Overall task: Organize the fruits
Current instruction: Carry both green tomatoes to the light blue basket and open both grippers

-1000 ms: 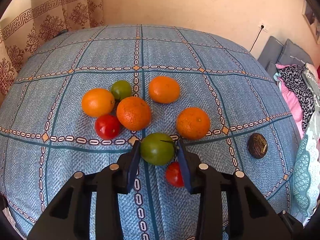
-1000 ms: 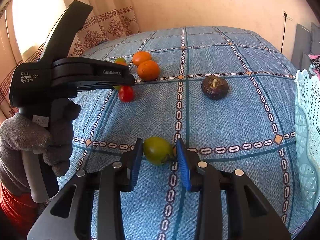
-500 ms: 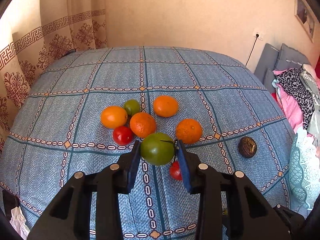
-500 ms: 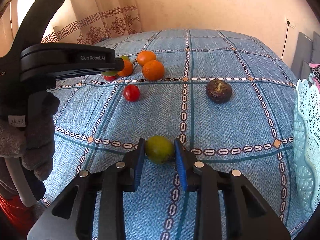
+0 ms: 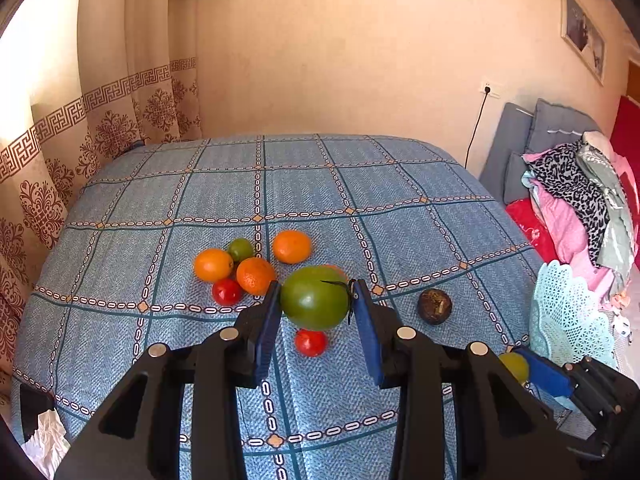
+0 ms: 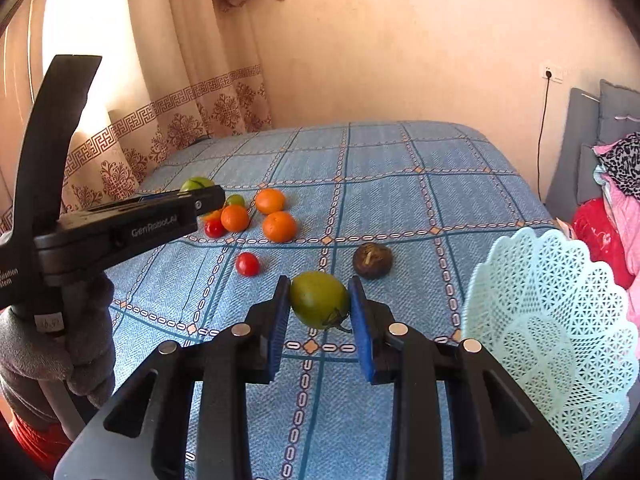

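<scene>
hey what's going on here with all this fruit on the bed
A person is sorting fruit with a handheld claw in each hand. The left claw is shut on a green tomato, held above the blue bedspread. The right claw grips another green fruit near the pale lattice basket. Oranges, red tomatoes and a dark brown fruit remain on the bed.

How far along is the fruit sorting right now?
Nothing looks sorted yet: no fruit is visible in the lacy basket. In hand: the left tool grips a large green tomato, and the right tool grips a smaller green tomato. Left on the bedspread: oranges, red tomatoes, a dark brown fruit.
</scene>
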Action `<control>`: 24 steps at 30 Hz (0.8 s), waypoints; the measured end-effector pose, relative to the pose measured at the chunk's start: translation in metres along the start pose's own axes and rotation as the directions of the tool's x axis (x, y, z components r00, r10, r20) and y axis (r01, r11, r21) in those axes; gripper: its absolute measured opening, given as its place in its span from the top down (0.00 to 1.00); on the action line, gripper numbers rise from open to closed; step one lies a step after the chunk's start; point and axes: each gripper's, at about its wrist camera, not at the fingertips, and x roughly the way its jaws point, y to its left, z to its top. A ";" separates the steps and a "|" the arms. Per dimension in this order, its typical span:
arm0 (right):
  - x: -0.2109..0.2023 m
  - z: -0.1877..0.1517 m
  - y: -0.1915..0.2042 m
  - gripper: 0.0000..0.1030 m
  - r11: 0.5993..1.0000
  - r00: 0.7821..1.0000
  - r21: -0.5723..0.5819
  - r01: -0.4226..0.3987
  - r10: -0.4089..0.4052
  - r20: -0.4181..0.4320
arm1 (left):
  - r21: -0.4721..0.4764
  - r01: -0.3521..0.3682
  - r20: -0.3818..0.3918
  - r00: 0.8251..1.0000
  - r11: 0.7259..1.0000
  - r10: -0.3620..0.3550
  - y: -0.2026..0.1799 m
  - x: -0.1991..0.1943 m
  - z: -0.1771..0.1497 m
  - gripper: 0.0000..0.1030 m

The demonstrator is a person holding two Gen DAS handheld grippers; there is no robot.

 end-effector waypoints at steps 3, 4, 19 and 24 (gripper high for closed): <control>-0.020 0.004 -0.021 0.71 0.999 0.999 0.040 0.030 -0.031 0.027 | 0.016 0.016 0.013 1.000 1.000 -0.016 -0.013 -0.010 0.001 0.64; -0.027 0.004 -0.028 0.71 0.998 0.999 0.055 0.040 -0.042 0.034 | 0.023 0.021 0.017 1.000 1.000 -0.021 -0.018 -0.013 0.001 0.64; -0.074 0.000 -0.138 0.71 0.940 0.977 0.275 0.204 -0.213 0.006 | 0.153 0.149 0.023 0.988 0.977 -0.155 -0.126 -0.038 -0.004 0.64; -0.076 -0.001 -0.156 0.71 0.923 0.972 0.311 0.225 -0.235 -0.005 | 0.211 0.196 -0.017 0.980 0.958 -0.197 -0.165 -0.032 -0.011 0.64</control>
